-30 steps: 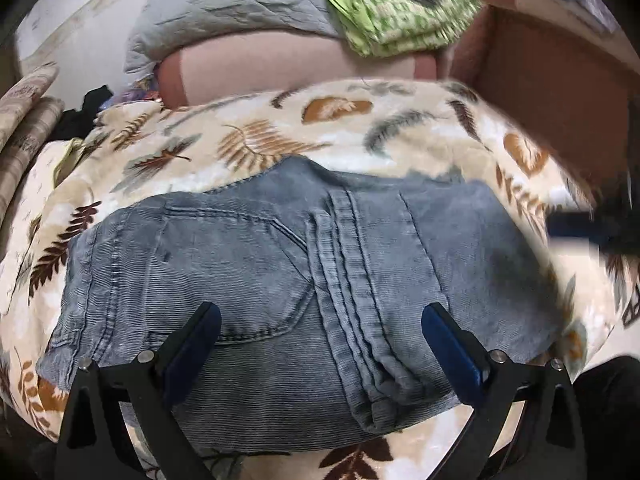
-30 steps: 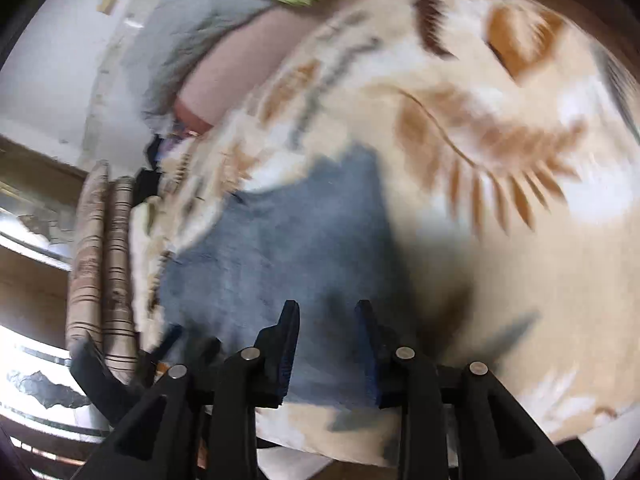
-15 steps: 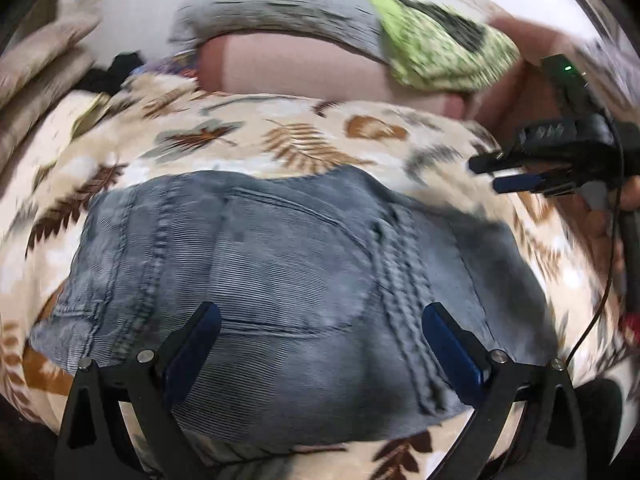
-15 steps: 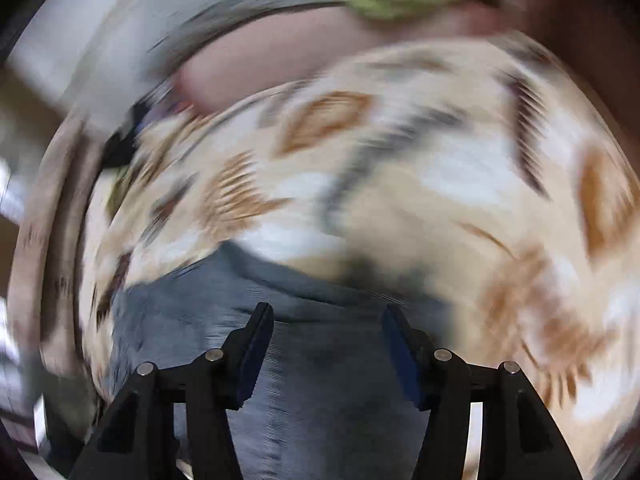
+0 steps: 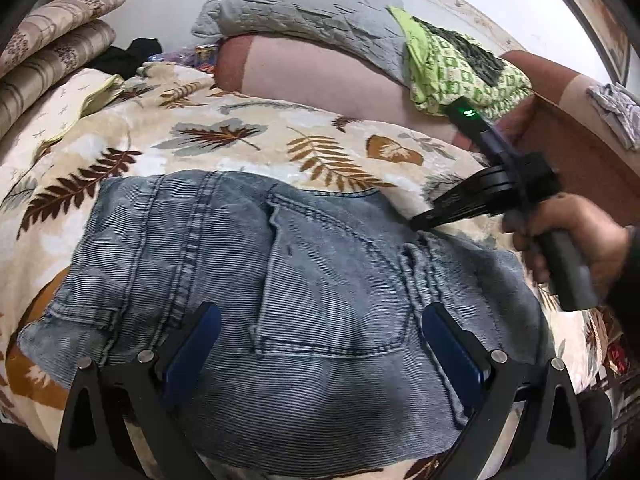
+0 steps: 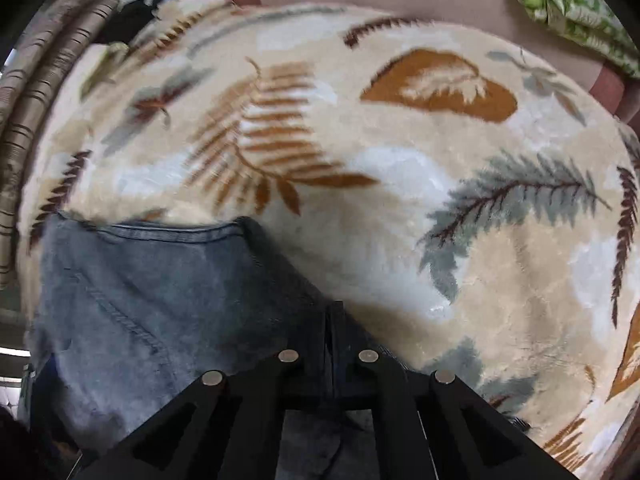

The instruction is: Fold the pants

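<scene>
A: Jeans (image 5: 304, 300), one folded pair, lie on the leaf-print blanket (image 5: 240, 140) of the bed. What differs from a second ago?

B: The right claw (image 6: 331, 320), parted then over the denim, is now pressed closed at the jeans' far right edge; whether cloth is caught between its fingers I cannot tell. The left claw (image 5: 320, 344) stays spread wide over the back pocket (image 5: 328, 280), holding nothing.

A: Around them?

B: One grey pillow (image 5: 304, 4), one green patterned garment (image 5: 460, 68), two striped cushions (image 5: 52, 44) at left. The right hand (image 5: 572, 236) and its tool cover the blanket's right side.
</scene>
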`<state>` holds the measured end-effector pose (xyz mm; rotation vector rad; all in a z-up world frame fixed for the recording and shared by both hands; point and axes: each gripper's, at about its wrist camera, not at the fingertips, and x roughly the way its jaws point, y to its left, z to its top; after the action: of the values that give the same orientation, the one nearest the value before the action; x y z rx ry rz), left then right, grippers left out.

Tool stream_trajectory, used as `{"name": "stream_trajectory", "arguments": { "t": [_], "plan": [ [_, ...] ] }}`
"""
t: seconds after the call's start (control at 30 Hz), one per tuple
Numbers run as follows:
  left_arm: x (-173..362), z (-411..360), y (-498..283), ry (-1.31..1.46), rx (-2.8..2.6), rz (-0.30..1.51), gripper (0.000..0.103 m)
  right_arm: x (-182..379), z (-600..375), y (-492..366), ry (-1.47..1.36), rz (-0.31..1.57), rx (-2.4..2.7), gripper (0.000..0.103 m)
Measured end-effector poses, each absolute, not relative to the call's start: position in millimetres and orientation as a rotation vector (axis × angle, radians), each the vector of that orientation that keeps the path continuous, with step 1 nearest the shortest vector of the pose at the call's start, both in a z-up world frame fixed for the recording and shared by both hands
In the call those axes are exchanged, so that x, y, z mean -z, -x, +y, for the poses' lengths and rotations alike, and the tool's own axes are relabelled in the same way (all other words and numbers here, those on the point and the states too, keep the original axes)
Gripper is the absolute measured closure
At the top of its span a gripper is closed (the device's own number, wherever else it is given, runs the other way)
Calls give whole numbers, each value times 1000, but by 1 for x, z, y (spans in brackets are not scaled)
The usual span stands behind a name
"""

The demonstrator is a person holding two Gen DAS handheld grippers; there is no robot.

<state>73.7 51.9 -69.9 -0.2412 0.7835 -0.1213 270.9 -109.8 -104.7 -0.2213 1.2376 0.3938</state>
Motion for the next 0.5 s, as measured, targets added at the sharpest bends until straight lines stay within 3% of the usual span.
{"name": "stream_trajectory", "arguments": {
  "t": [0.33,0.5],
  "plan": [
    [72,47,-72,222,132,788,2,60,-178,-241,-113,1177,-429,100],
    [73,44,-72,205,124,785,2,114,-181,-254,-95,1326,-364,100]
  ]
}}
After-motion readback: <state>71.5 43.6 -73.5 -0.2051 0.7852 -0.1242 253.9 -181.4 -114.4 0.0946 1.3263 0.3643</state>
